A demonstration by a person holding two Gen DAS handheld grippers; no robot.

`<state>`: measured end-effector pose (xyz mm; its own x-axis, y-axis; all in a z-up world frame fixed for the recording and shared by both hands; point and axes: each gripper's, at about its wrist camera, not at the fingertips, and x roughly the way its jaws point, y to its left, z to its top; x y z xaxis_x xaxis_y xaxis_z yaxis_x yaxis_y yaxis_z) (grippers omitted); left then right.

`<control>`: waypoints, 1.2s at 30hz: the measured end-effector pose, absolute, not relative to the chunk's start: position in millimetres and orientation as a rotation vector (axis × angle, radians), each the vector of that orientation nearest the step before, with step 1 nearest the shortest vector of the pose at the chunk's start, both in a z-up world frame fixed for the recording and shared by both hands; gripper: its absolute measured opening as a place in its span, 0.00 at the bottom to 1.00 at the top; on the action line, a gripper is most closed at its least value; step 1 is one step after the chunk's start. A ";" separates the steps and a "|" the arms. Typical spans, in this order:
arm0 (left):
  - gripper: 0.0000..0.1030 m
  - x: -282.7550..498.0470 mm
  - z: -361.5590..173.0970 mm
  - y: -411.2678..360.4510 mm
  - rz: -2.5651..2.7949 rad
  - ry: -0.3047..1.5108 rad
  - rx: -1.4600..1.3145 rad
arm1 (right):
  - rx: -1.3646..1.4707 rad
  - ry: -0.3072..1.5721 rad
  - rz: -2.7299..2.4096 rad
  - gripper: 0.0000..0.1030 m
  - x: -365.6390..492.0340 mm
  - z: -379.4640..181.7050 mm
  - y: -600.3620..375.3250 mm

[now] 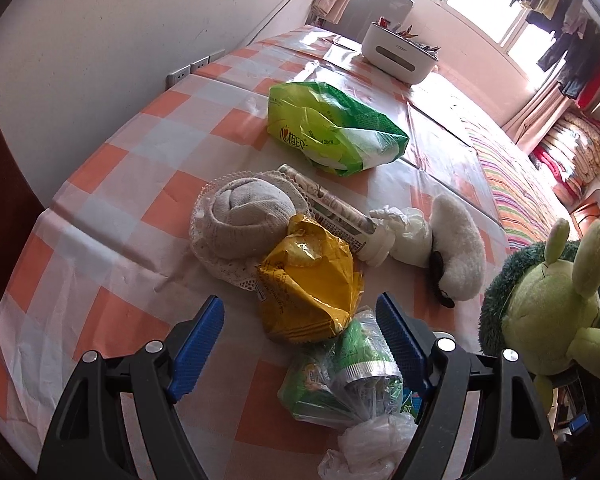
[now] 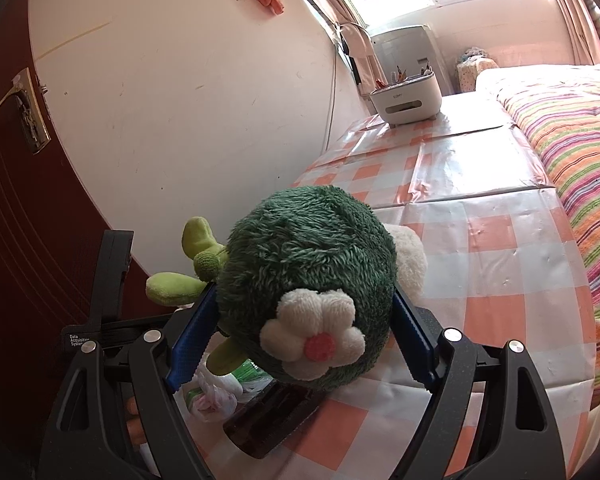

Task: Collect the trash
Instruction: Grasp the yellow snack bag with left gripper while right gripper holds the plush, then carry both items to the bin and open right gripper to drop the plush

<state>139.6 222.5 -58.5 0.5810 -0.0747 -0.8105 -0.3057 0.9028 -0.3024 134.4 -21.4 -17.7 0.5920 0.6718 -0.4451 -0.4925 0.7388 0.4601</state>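
Seen from the left wrist, the left tongs (image 1: 300,344) are held spread above a checked worktop (image 1: 112,184), nothing pinched between the blue pads. A crumpled green wrapper (image 1: 340,376) lies in the gap beside the right-hand pad, though contact cannot be made out; it is judged the next piece of trash to be taken. A yellow snack bag (image 1: 312,284) is heaped just beyond it, against a rolled sock on a lace doily (image 1: 244,220), a printed tube (image 1: 332,208), a wad of white tissue (image 1: 400,228) and a white plush slipper (image 1: 460,244). A green-and-white tissue pack (image 1: 336,128) is set farther back, and a white desk bin (image 1: 400,56) stands at the far end, well apart from the litter.

Seen from the right wrist, a green plush turtle (image 2: 304,268) is pinched at its shell by the right tongs (image 2: 300,340), the pads pressed wide into the fur on either side. The toy is held above the near edge of the worktop, apparently lifted aside so that wrappers beneath can be reached. A white plastic bag (image 2: 212,396) and a dark brown object (image 2: 268,420) are visible below it. A striped bed cover (image 2: 572,152) lies alongside.
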 end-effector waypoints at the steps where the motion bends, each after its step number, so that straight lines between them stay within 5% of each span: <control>1: 0.64 139.7 -60.2 224.8 0.149 0.945 -0.458 | 0.308 0.641 0.687 0.77 134.6 -17.6 -23.4; 2: 0.53 140.9 -62.7 226.5 0.151 0.955 -0.471 | 0.311 0.639 0.684 0.77 134.3 -17.3 -25.6; 3: 0.31 143.3 -66.7 227.5 0.145 0.979 -0.479 | 0.313 0.637 0.681 0.77 133.4 -17.1 -27.9; 7: 0.23 141.6 -63.3 226.1 0.144 0.947 -0.460 | 0.318 0.625 0.666 0.78 130.7 -15.0 -36.8; 36: 0.23 103.9 -14.2 123.3 -0.083 0.679 -0.259 | 0.246 0.525 0.484 0.78 93.0 -3.4 -114.5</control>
